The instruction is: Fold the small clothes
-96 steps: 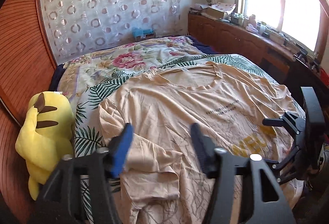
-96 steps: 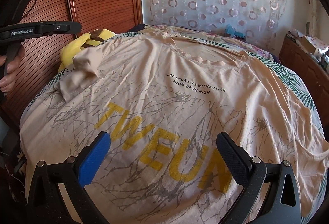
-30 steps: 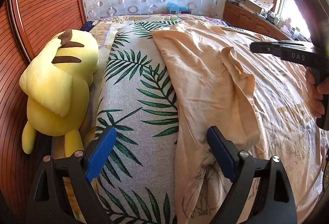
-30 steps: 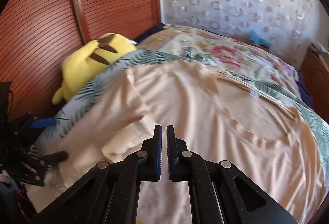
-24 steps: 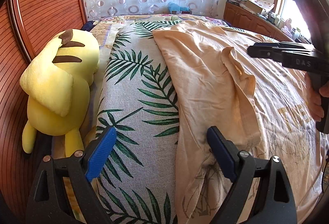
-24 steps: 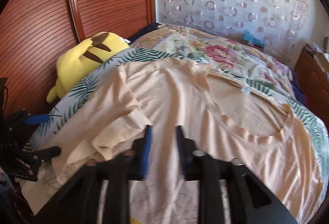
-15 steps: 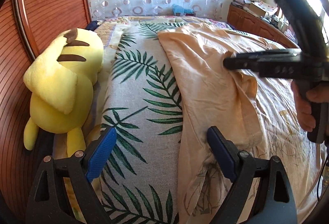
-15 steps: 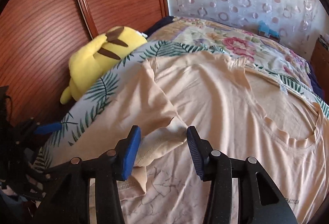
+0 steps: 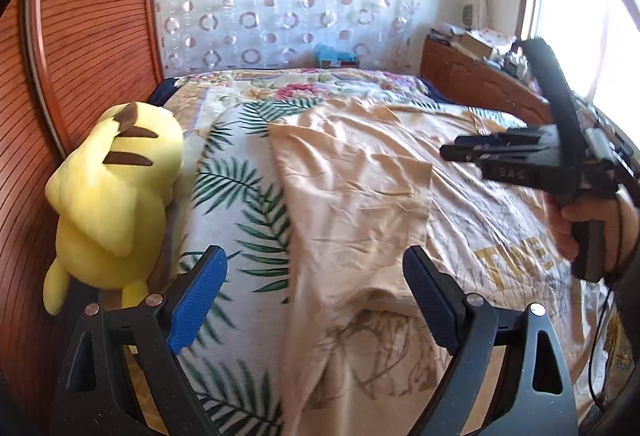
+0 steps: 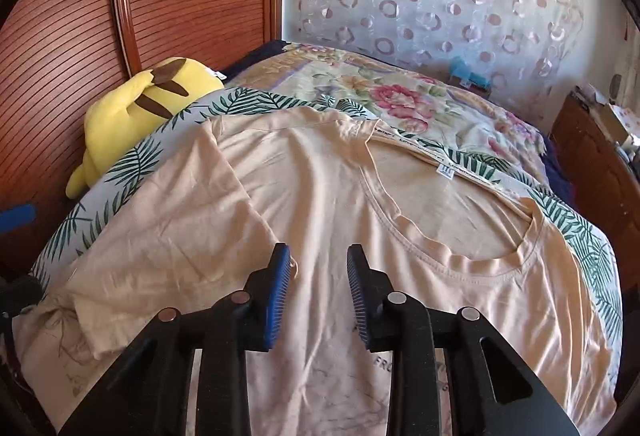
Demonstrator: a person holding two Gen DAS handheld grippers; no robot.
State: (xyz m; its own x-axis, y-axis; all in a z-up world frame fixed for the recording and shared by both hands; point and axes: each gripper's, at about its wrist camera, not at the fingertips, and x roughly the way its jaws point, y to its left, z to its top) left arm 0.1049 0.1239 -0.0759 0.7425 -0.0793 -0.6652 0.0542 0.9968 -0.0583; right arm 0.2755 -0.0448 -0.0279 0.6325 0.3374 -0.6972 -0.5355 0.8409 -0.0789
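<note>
A peach T-shirt [image 10: 400, 236] with yellow lettering lies spread front up on the bed; it also shows in the left wrist view [image 9: 360, 204]. Its left sleeve [image 10: 180, 236] lies folded inward over the body. My right gripper [image 10: 319, 296] is open and empty, just above the shirt beside the sleeve's edge. In the left wrist view it [image 9: 452, 152] hovers over the shirt at the right. My left gripper [image 9: 316, 300] is wide open and empty over the shirt's left edge near the hem.
A yellow plush toy [image 9: 108, 196] lies at the bed's left edge against the wooden wardrobe [image 10: 80, 16]. A leaf-print sheet [image 9: 240, 196] and a floral quilt [image 10: 400, 92] cover the bed. A wooden cabinet [image 9: 480, 84] stands under the window at the right.
My right gripper opened from shut, let the folded sleeve down on the shirt and drew back a little. My left gripper stayed open near the hem.
</note>
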